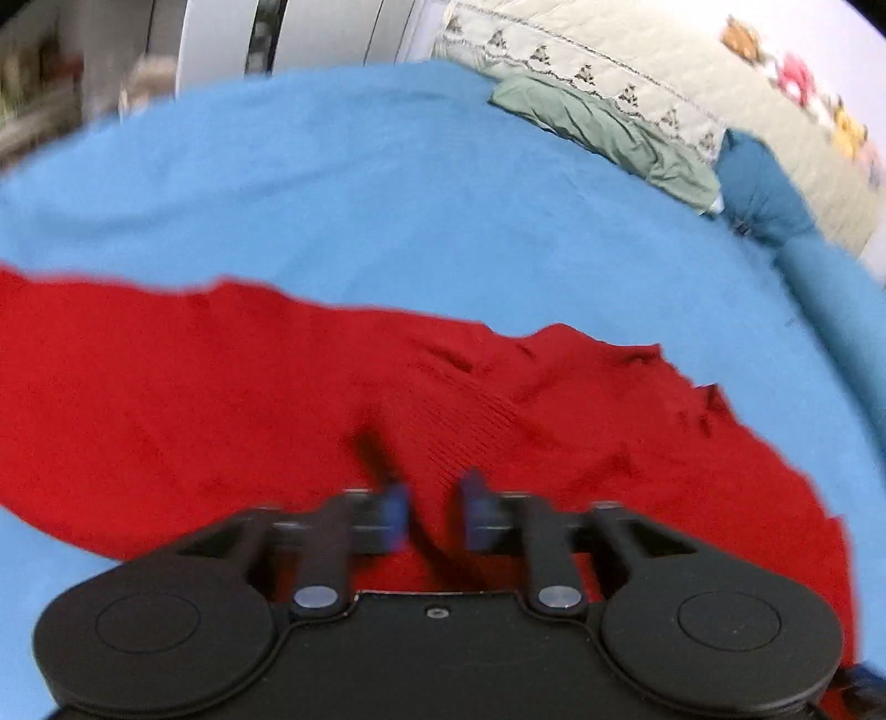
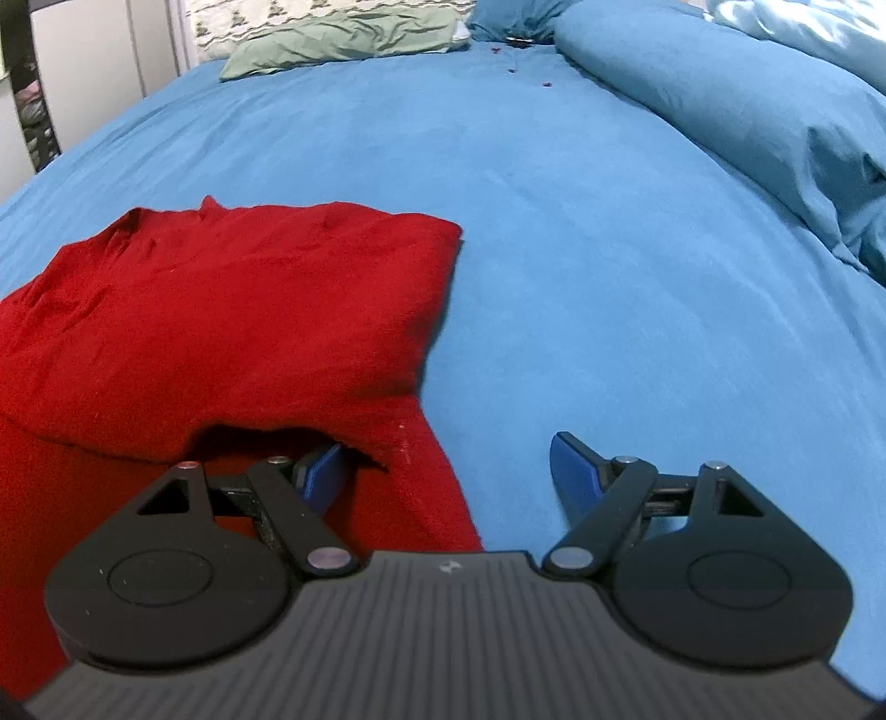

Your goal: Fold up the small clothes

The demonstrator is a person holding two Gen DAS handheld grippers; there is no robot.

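Observation:
A red knitted garment [image 1: 277, 399] lies on the blue bed sheet [image 1: 387, 194]. In the left wrist view, which is blurred, my left gripper [image 1: 434, 509] is over the garment with its blue fingertips [image 1: 396, 504] a narrow gap apart and red cloth between them; whether it grips the cloth is unclear. In the right wrist view the garment [image 2: 221, 310] is partly folded, its upper layer lying over the lower one. My right gripper [image 2: 448, 476] is open at the garment's right edge, with its left finger [image 2: 324, 471] under the folded layer and its right finger [image 2: 573, 471] over the bare sheet.
A green cloth [image 2: 343, 39] lies at the head of the bed beside a patterned pillow [image 1: 637, 72]. A bunched blue duvet [image 2: 747, 127] fills the right side. White furniture [image 1: 310, 33] stands beyond the bed's far edge.

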